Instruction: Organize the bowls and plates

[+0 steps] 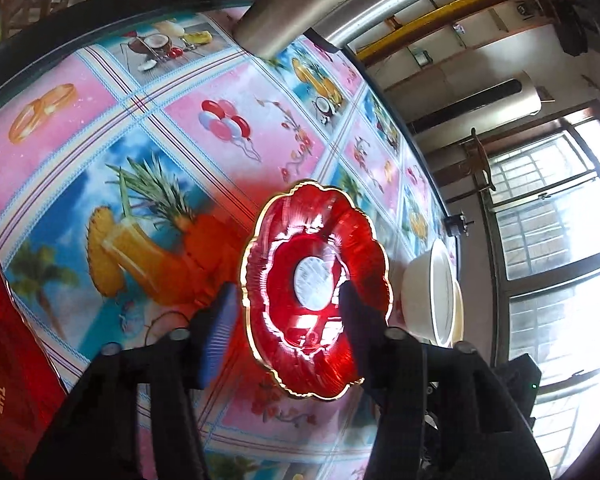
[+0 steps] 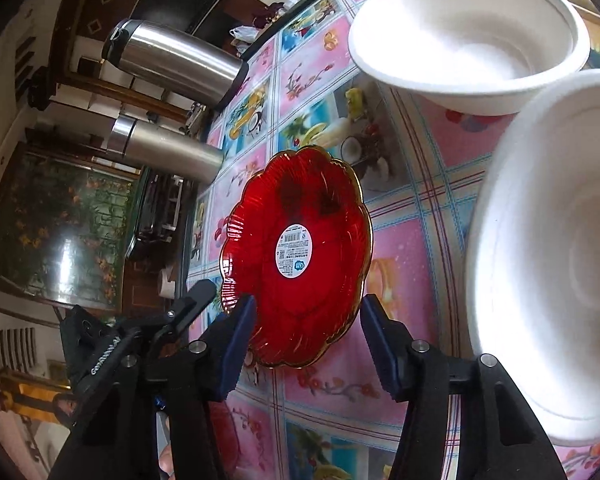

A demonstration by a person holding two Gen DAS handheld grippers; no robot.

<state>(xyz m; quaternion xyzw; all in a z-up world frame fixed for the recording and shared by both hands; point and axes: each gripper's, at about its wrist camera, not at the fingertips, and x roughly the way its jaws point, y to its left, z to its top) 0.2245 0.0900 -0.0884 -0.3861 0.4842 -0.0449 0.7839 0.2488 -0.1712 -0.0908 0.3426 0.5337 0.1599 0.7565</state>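
Left gripper (image 1: pixel 288 320) open, straddling red plate (image 1: pixel 316 292) rim.

Red scalloped plate and two white bowls on the bench.

The red glass plate (image 2: pixel 296 256) has a ribbed, flower-shaped rim edged in gold and a round white printed sticker at its centre; it lies flat on the patterned cloth. In the left wrist view the same plate (image 1: pixel 316 292) shows glossy highlights. Two plain white bowls stand upright beside it: the near bowl (image 2: pixel 548 264) just apart from the plate's edge, the far bowl (image 2: pixel 468 36) close behind that one, rims nearly touching.
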